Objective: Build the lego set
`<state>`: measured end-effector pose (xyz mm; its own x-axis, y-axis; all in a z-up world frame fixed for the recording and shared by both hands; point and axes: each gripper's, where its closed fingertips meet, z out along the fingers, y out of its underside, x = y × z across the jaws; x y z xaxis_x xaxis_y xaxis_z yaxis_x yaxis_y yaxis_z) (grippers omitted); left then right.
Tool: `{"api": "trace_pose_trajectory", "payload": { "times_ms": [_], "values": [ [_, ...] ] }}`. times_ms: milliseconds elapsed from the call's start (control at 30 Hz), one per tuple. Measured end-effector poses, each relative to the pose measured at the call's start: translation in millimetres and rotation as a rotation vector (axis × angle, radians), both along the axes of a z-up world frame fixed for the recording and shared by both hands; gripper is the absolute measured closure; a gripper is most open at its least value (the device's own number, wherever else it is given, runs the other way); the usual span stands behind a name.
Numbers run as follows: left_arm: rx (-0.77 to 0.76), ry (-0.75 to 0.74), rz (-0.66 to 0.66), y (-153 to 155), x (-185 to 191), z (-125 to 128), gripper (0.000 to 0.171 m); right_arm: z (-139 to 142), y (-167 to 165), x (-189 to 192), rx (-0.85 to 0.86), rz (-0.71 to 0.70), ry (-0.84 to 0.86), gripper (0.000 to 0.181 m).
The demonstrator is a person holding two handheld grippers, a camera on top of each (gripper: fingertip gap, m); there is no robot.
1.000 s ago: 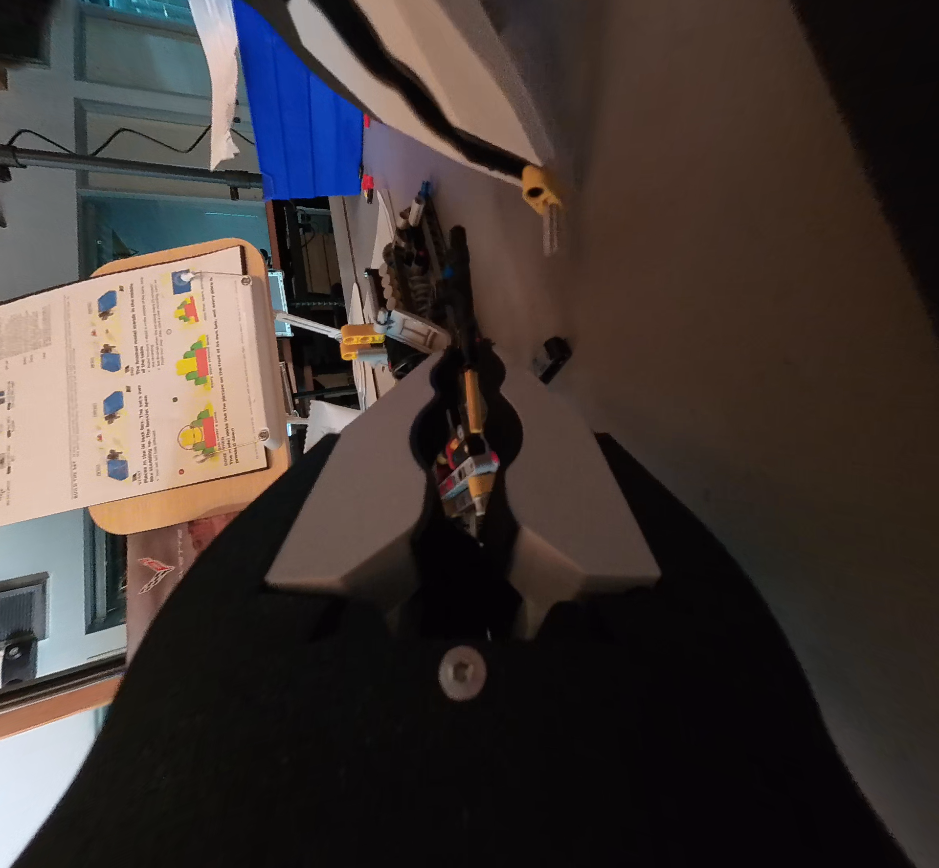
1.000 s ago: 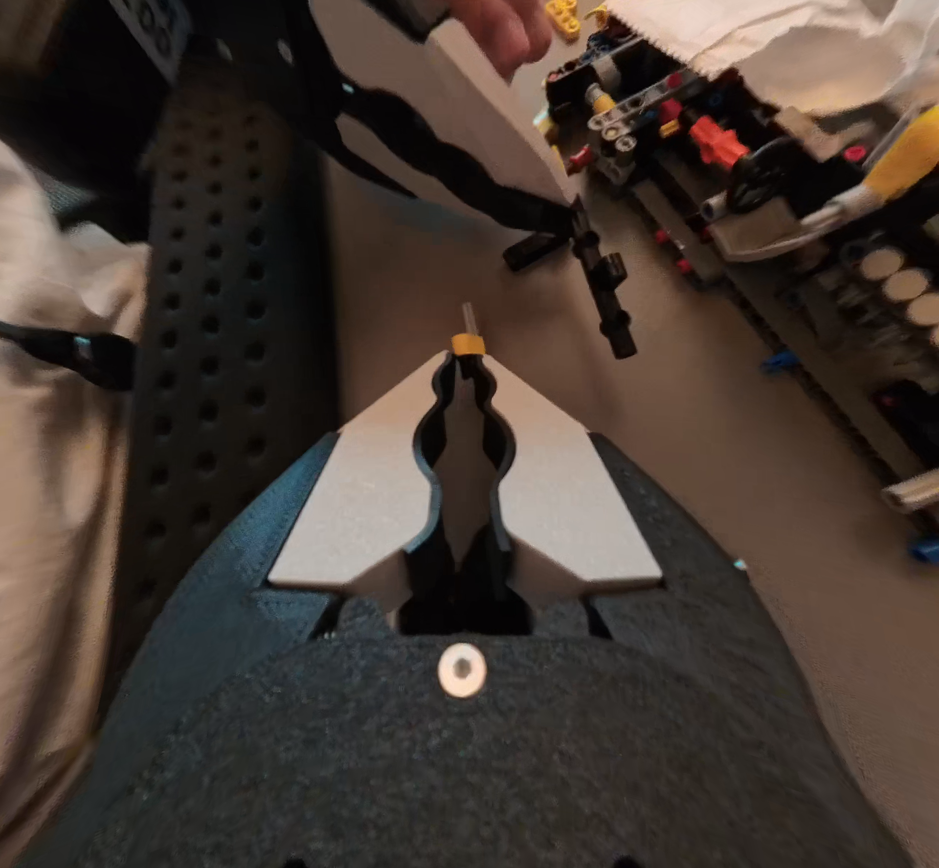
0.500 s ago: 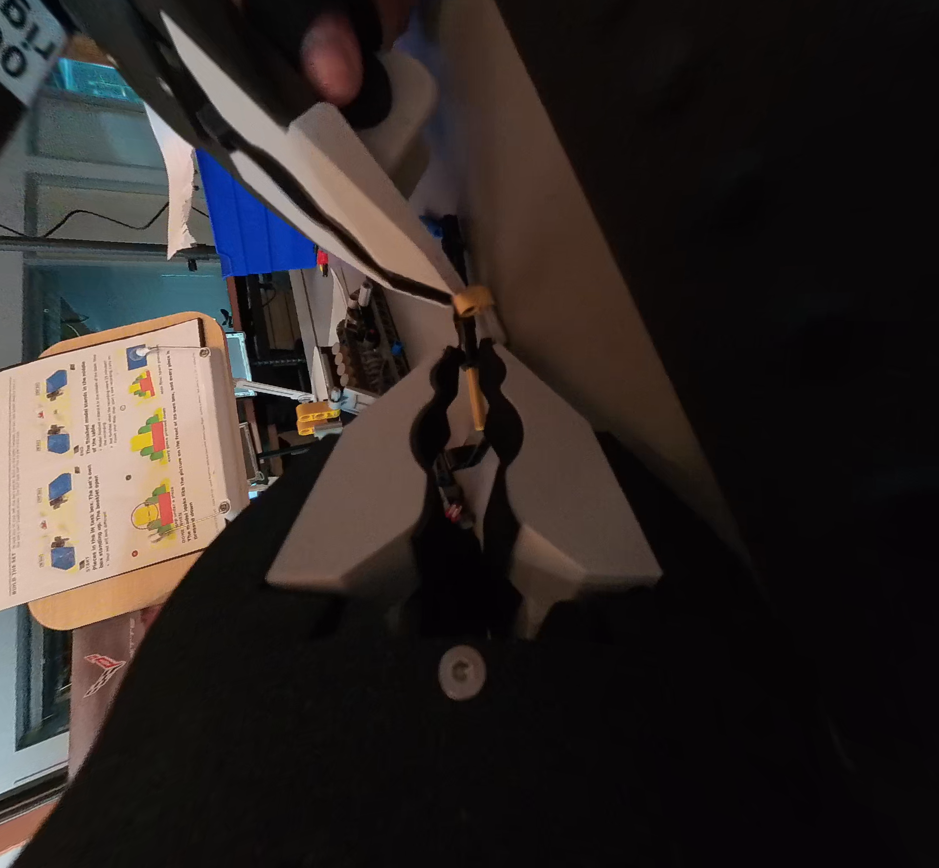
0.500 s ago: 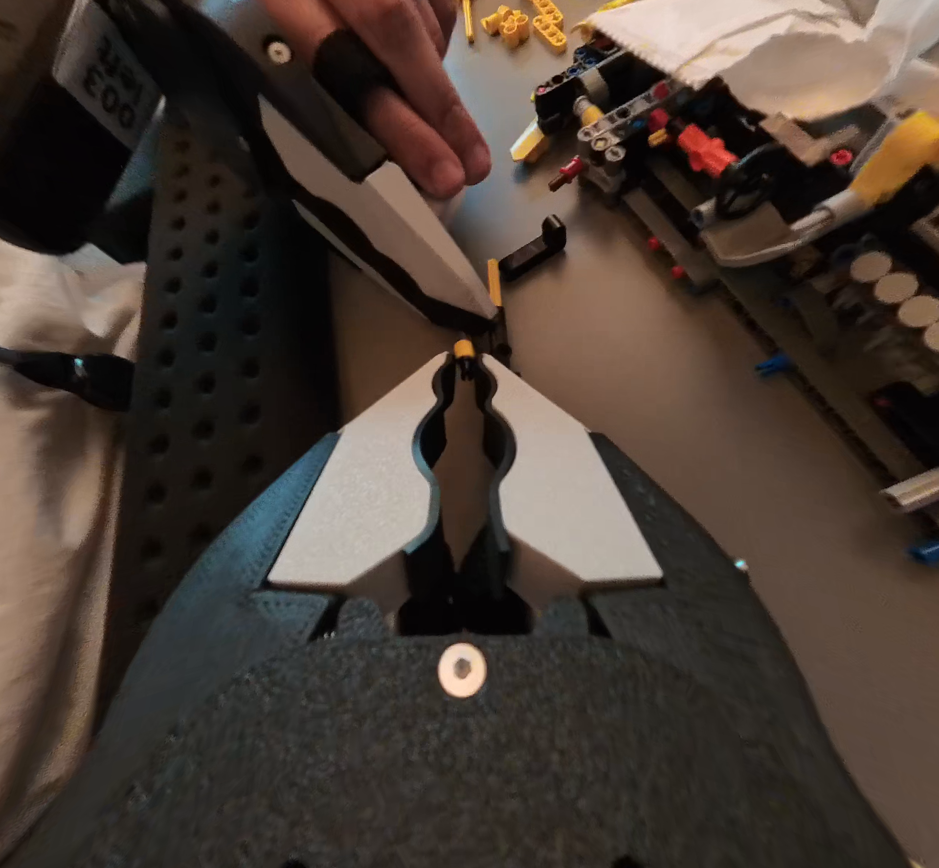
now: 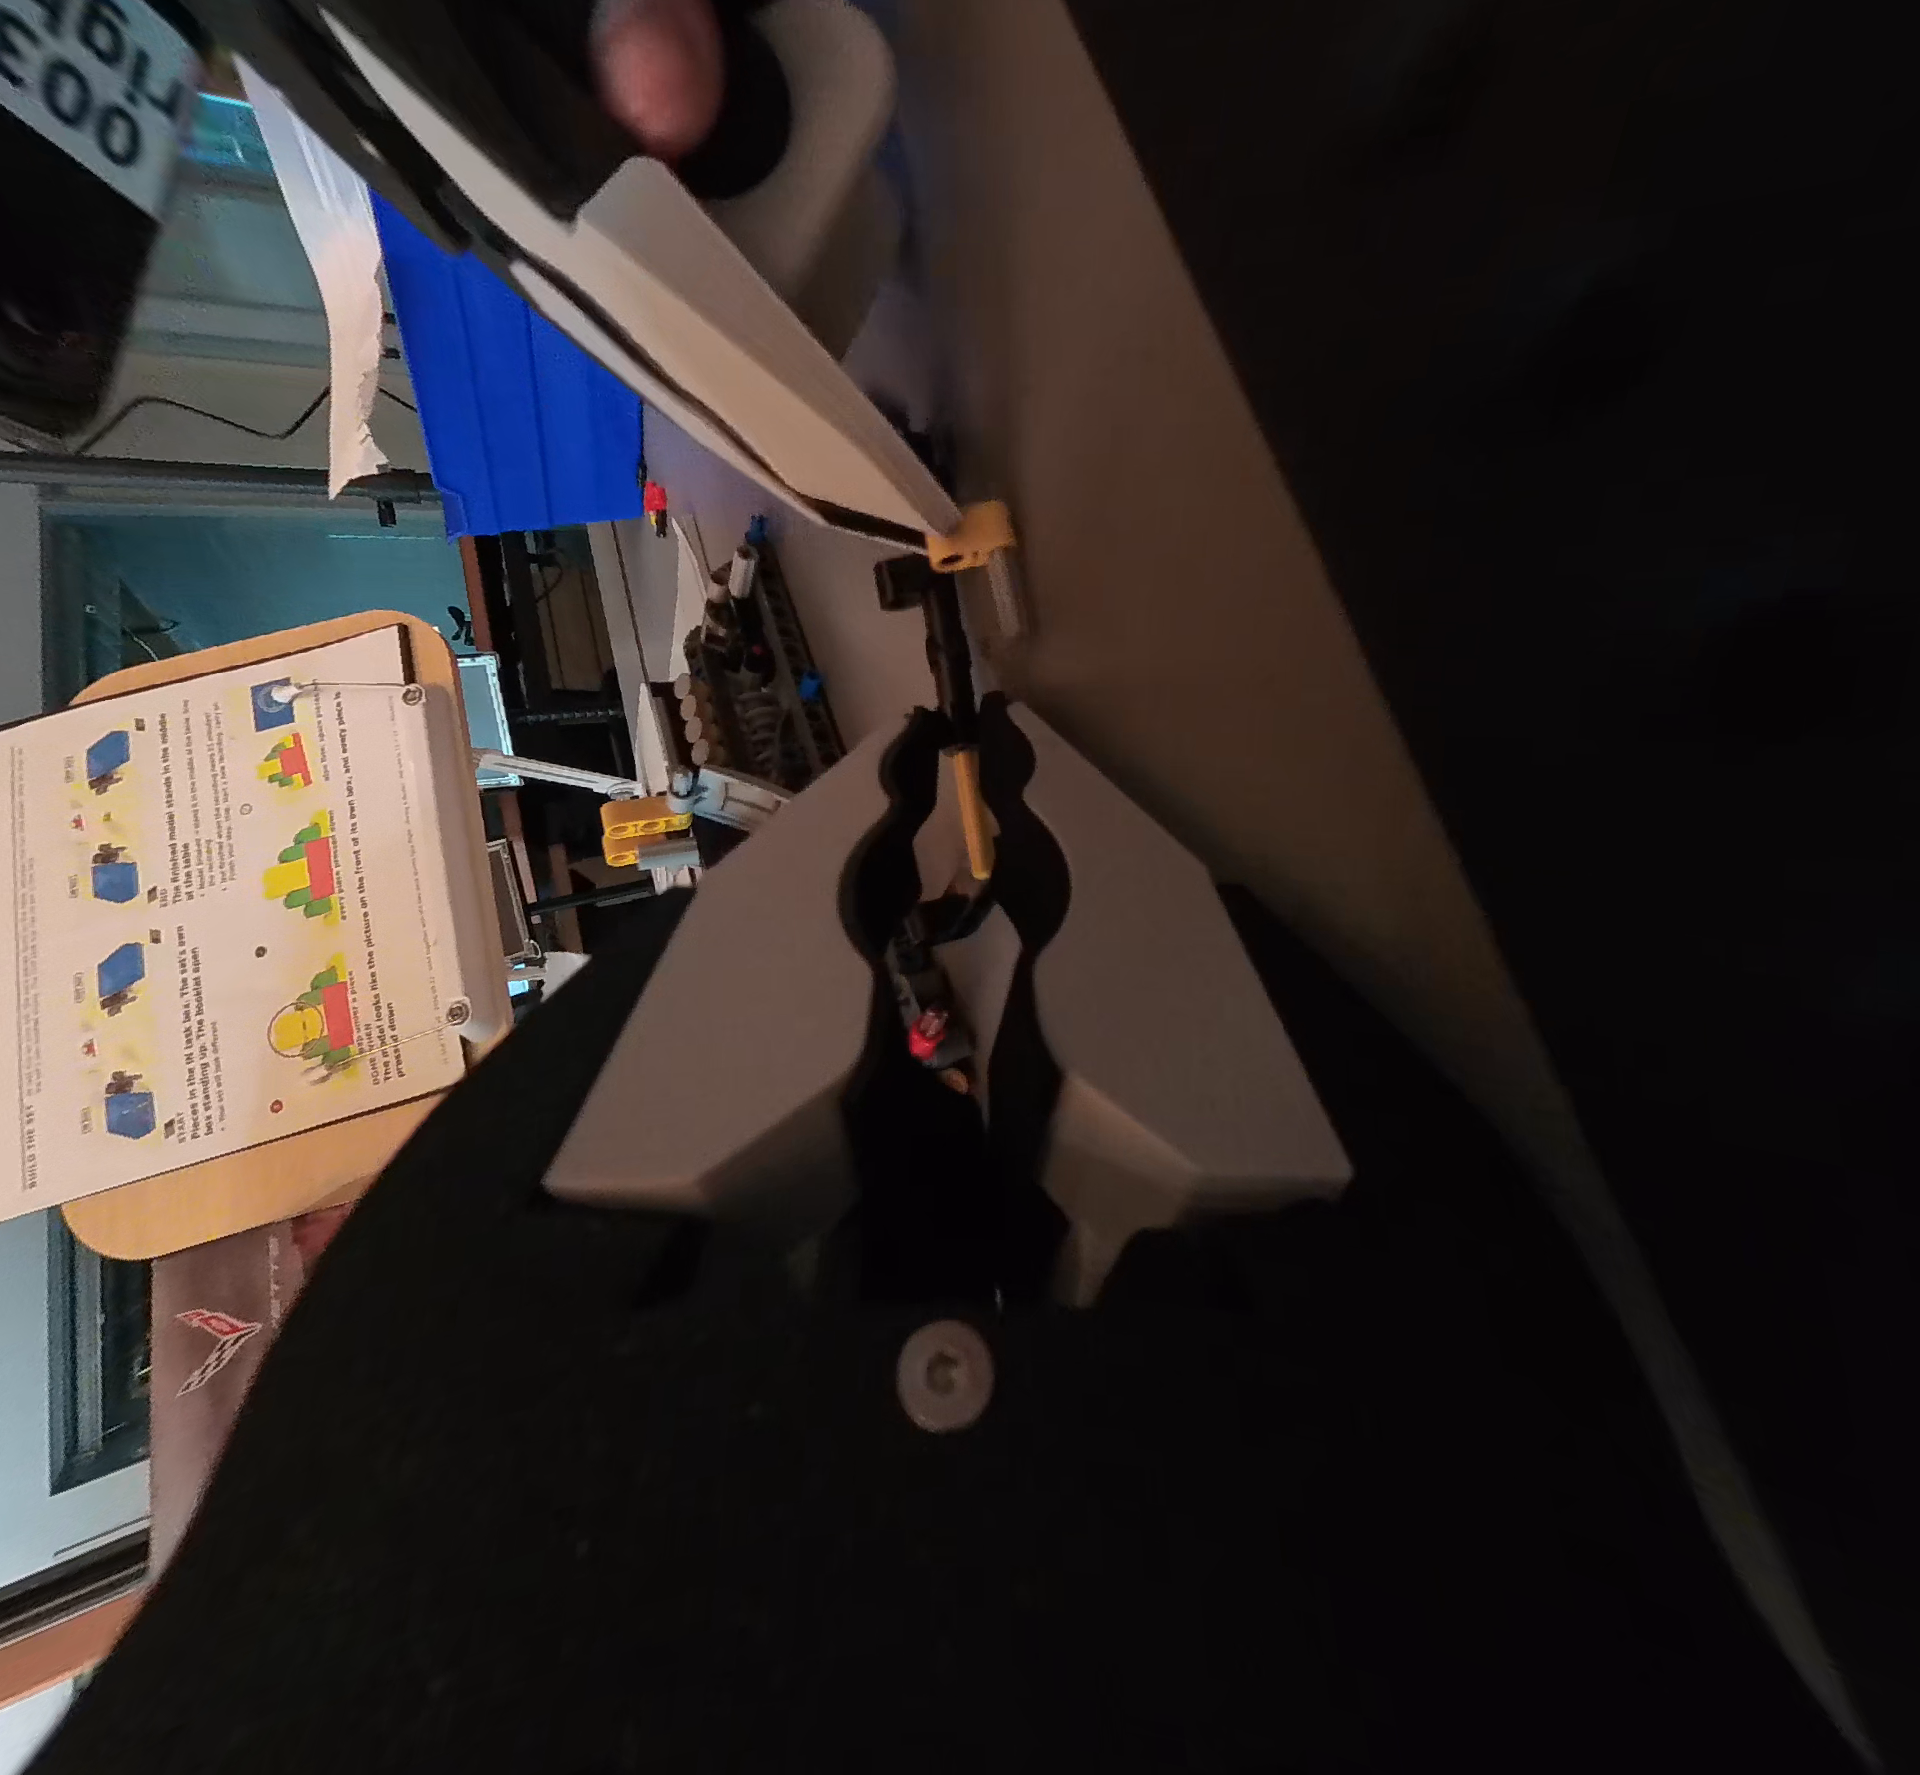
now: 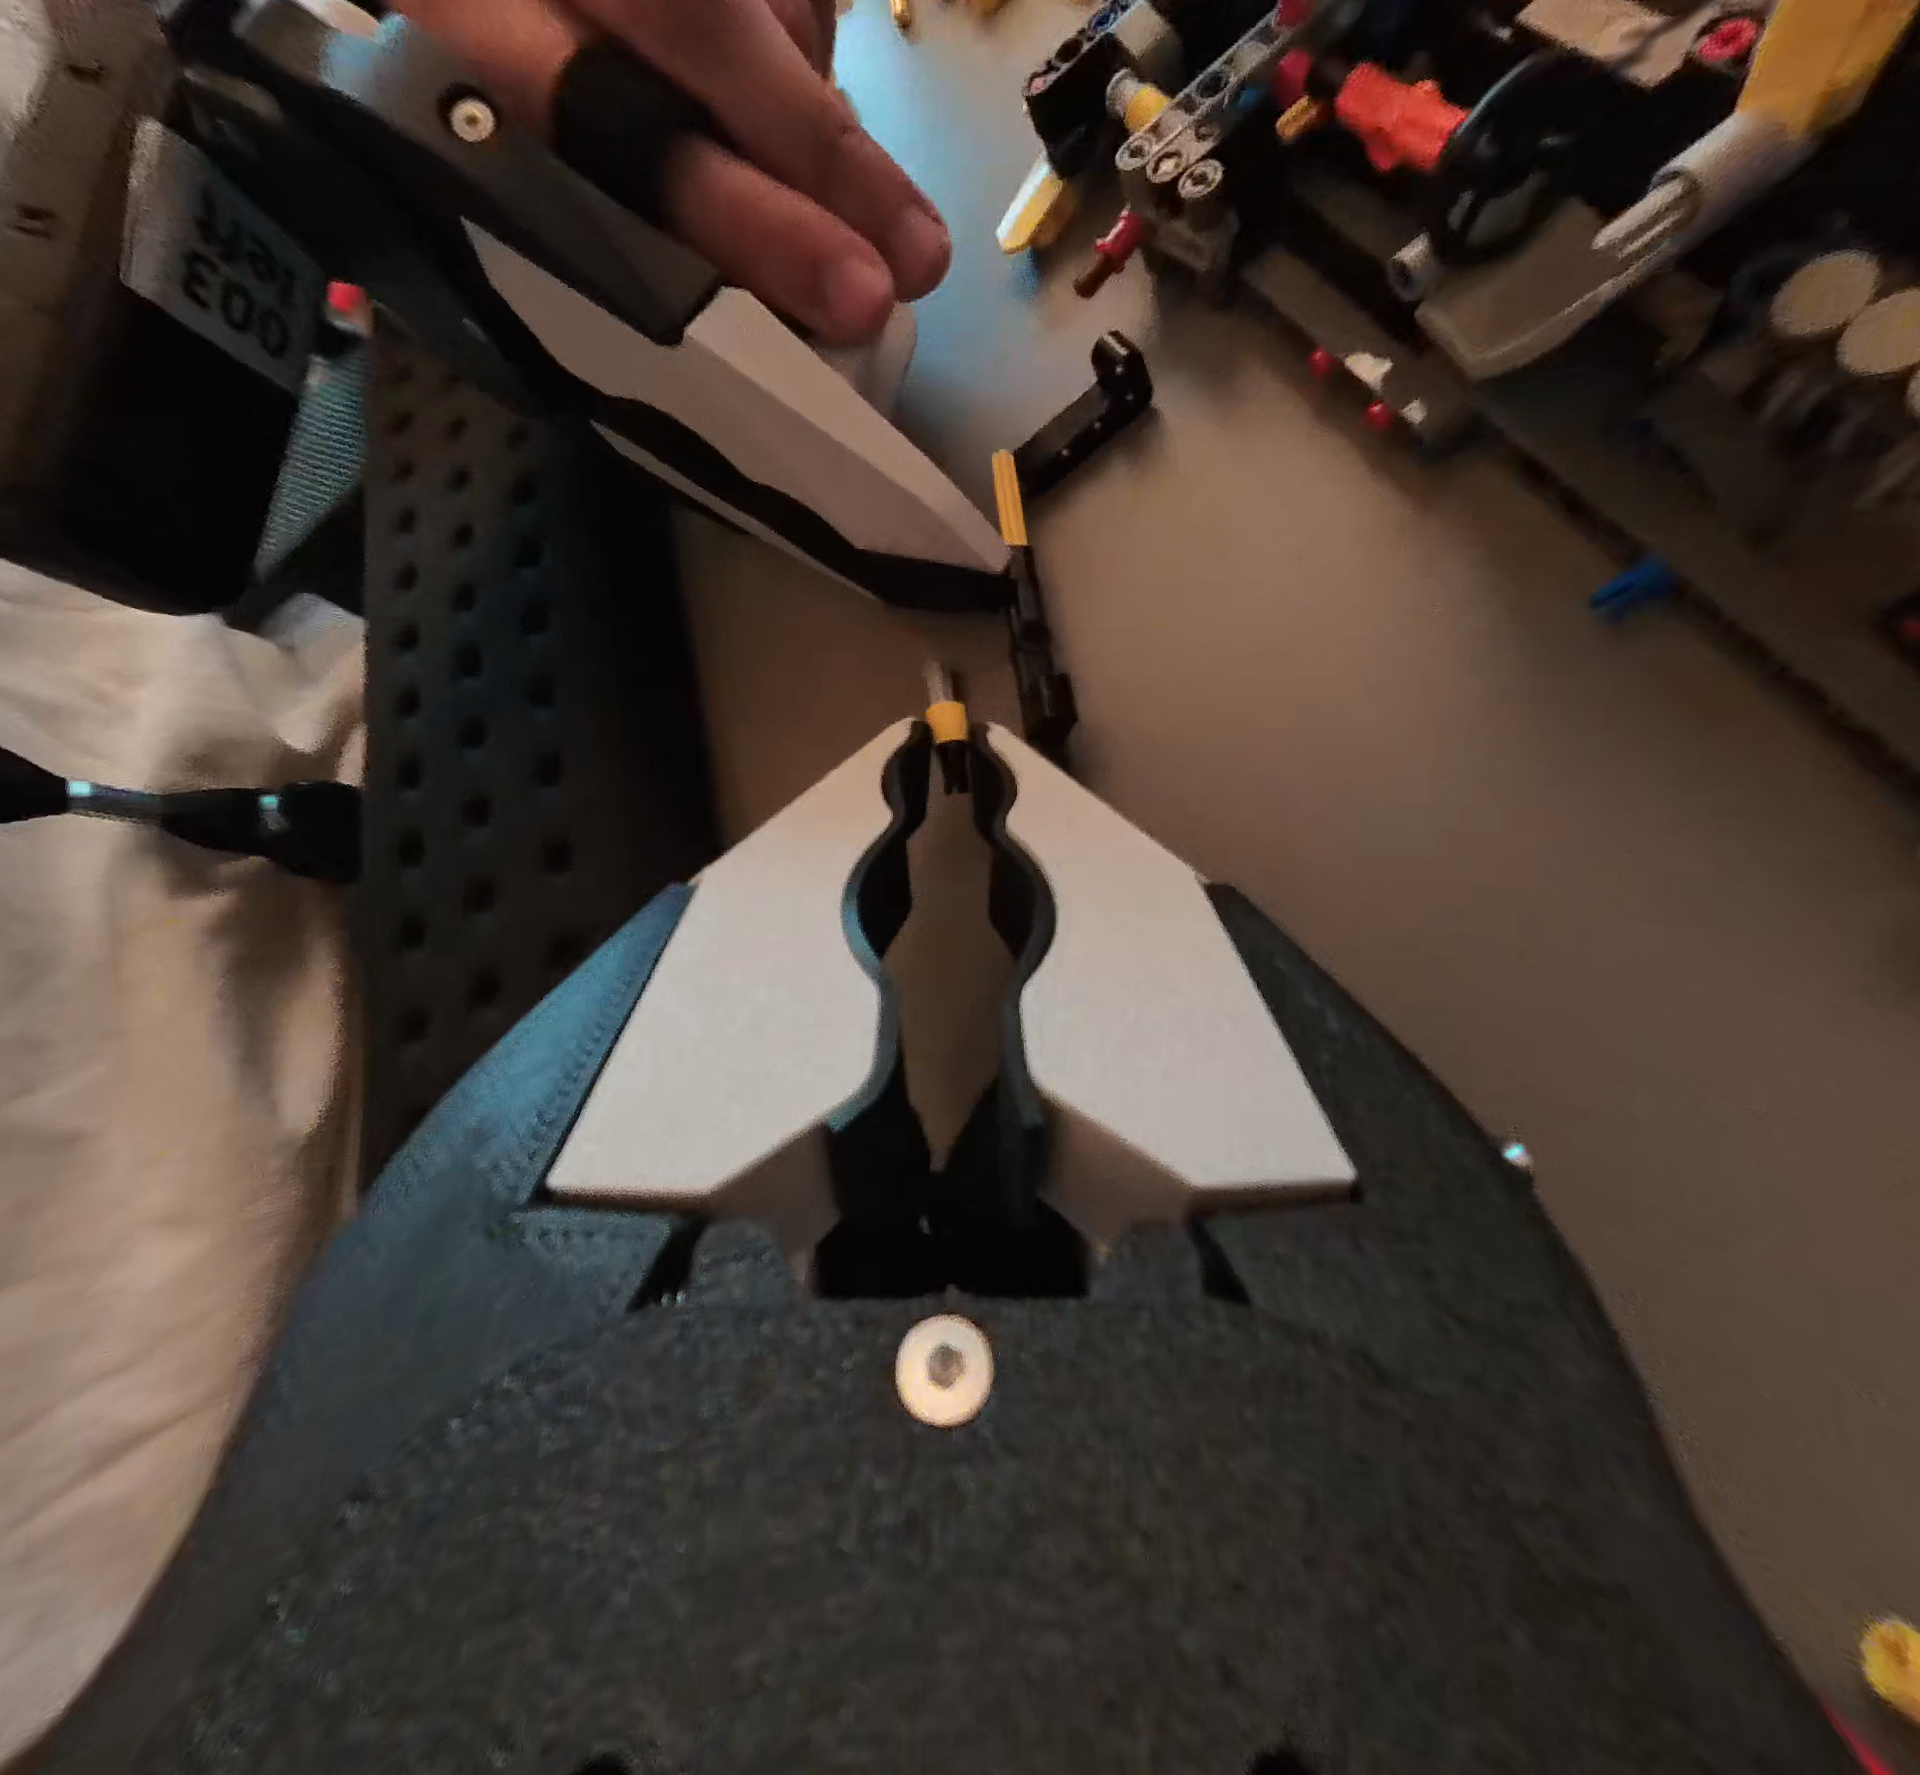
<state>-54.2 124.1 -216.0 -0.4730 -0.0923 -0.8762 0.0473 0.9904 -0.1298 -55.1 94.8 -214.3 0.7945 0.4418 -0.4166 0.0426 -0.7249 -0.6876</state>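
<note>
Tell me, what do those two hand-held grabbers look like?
Each gripper has two pale grey wedge fingers with wavy black inner pads, on a textured black body with a silver screw. The left gripper, seen from the side, bears a white sticker. The hand wears a ring and a black finger loop.

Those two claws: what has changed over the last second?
The left claw swung in from farther off until its black rod with the yellow tip sits just ahead of the right claw, nearly meeting the yellow connector. Neither let go: each stayed shut on its piece. The half-built model on the table did not move.
</note>
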Motion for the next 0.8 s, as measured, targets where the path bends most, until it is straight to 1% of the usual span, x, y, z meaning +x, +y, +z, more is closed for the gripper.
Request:
{"api": "trace_pose_trajectory", "payload": {
  "times_ms": [100, 167, 267, 400, 500, 567, 700, 800],
  "values": [
    [0.009, -0.008, 0.03, 7.2, 3.0, 1.0, 0.166, -2.1, 3.5, 9.2, 0.06, -0.015, -0.158, 0.172],
    [0.002, -0.01, 0.046, 9.9, 4.6, 2.2, 0.167, -2.2, 5.0, 12.9, 0.092, -0.019, -0.228, 0.17],
    [-0.009, -0.013, 0.062, 11.7, 6.1, 3.7, 0.167, -1.9, 3.8, 10.5, 0.115, 0.005, -0.25, 0.162],
    [-0.024, -0.025, 0.079, 13.1, 7.7, 7.6, 0.167, 1.1, -0.1, 5.9, 0.13, 0.013, -0.285, 0.162],
    [-0.079, -0.035, 0.108, 15.9, 10.4, 14.9, 0.167, 0.3, -0.4, 7.0, 0.114, -0.044, -0.327, 0.162],
    [-0.127, -0.034, 0.121, 16.0, 11.3, 18.9, 0.168, -1.0, -0.6, 4.3, 0.075, -0.087, -0.313, 0.157],
    [-0.247, -0.009, 0.133, 12.7, 11.5, 25.6, 0.168, -4.7, -2.5, 2.8, -0.005, -0.153, -0.342, 0.153],
    [-0.296, 0.008, 0.139, 13.1, 11.2, 27.9, 0.168, -6.9, -1.4, 3.7, -0.032, -0.21, -0.368, 0.156]
  ]
}}
